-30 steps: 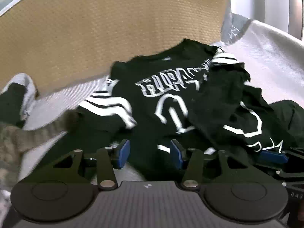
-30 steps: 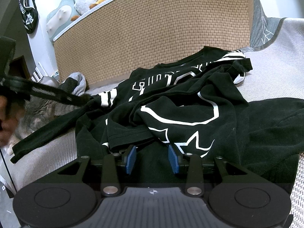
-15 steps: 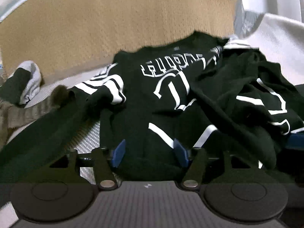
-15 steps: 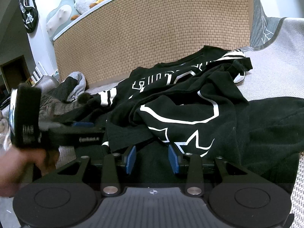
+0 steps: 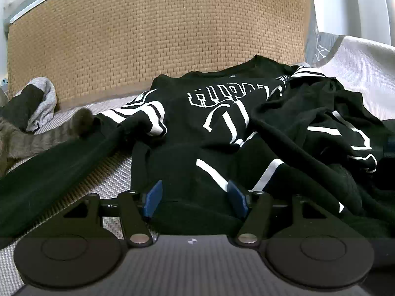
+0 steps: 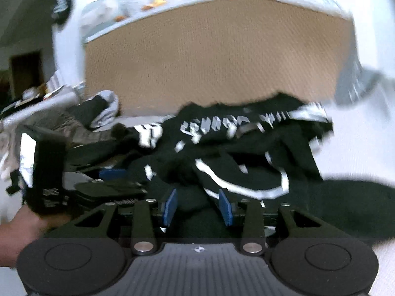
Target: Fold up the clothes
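Note:
A black shirt point(image 5: 222, 133) with white lettering and stripes lies crumpled on the grey bed cover point(image 5: 360, 74). My left gripper point(image 5: 195, 197) sits low at the shirt's near hem. Its jaws are opening, and black cloth lies between the blue pads point(image 5: 153, 197), which stand clear of it. The right wrist view is blurred by motion. There my right gripper point(image 6: 197, 208) hovers over the same shirt point(image 6: 246, 157); its pads stand apart with black cloth between and below them. A person's hand point(image 6: 27, 224) holds the left gripper at that view's left.
A woven tan headboard point(image 5: 158, 37) closes off the back. A long black sleeve point(image 5: 49, 172) runs to the front left. A grey-and-black garment point(image 5: 37, 103) and a grey furry animal point(image 5: 14, 138) lie at the far left. More black cloth point(image 6: 350, 209) lies at the right.
My left gripper sank to the shirt's hem and its jaws widened. My right gripper rose and rolled, blurring its view. The hand with the left gripper came into the right wrist view.

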`<control>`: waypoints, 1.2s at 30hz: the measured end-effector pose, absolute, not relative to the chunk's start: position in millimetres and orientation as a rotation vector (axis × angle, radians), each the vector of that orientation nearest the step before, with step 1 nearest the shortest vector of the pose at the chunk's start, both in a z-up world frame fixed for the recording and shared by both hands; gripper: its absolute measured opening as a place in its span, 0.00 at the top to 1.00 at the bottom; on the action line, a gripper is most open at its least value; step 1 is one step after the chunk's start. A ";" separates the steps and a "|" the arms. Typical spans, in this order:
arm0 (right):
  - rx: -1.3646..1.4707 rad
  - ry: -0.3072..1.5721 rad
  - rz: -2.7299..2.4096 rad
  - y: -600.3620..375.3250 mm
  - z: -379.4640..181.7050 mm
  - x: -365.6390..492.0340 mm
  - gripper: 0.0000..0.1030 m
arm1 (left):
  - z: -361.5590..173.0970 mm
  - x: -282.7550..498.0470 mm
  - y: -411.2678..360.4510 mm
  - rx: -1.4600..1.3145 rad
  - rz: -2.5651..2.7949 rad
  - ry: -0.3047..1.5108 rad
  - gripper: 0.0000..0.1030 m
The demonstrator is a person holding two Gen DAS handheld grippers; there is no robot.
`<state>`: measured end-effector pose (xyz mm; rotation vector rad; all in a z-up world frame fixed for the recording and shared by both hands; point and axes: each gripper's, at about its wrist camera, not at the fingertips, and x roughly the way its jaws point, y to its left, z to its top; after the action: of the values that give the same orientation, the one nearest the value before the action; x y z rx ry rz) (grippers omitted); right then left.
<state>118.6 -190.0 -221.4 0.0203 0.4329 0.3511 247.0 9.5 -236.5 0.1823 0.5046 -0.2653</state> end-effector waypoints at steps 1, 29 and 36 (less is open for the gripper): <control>-0.013 0.426 0.368 -183.9 -218.0 118.4 0.59 | -236.7 247.0 9.9 0.180 -0.266 0.503 0.39; -0.136 0.470 0.272 -184.6 -182.6 152.2 0.98 | -238.2 246.7 15.1 0.150 -0.275 0.497 0.39; -0.064 0.339 0.091 -274.8 -125.3 139.6 0.98 | -238.6 246.5 14.3 0.151 -0.272 0.497 0.39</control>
<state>139.6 -274.8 -125.3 -0.0641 0.3392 0.0907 246.5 14.3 -238.6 0.1509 0.4968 -0.2716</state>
